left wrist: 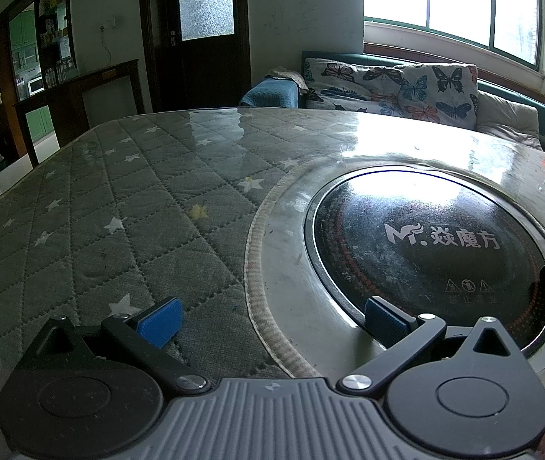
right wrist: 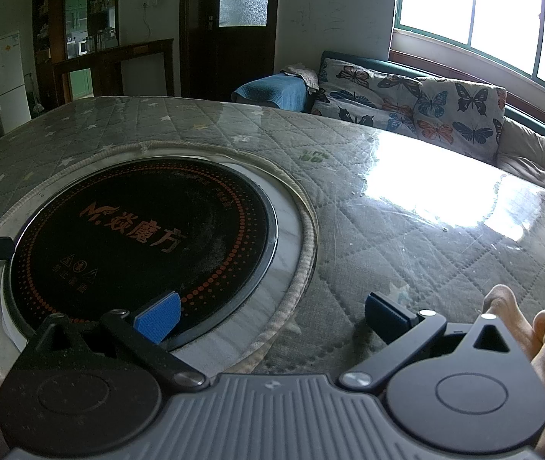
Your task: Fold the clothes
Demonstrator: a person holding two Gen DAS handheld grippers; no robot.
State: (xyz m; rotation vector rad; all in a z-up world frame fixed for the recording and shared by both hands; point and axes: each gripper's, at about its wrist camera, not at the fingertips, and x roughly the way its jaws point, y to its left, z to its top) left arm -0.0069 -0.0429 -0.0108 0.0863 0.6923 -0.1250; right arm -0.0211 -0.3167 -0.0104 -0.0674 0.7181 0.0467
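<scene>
Meanwhile both the left gripper (left wrist: 272, 320) and right gripper (right wrist: 272, 316) (jaws spread, holding nothing) hover over the table (left wrist: 138, 199).

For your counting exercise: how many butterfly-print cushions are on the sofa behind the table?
2: one butterfly cushion at the sofa's left end, another beside it to the right. More may lie hidden behind the table edge.

Black linkage arms with silver screws, blue ribbed pads (left wrist: 159, 321) and a grey ridged body are seen; bare-skinned fingers (right wrist: 509, 318) are seen right of the jaws.
</scene>
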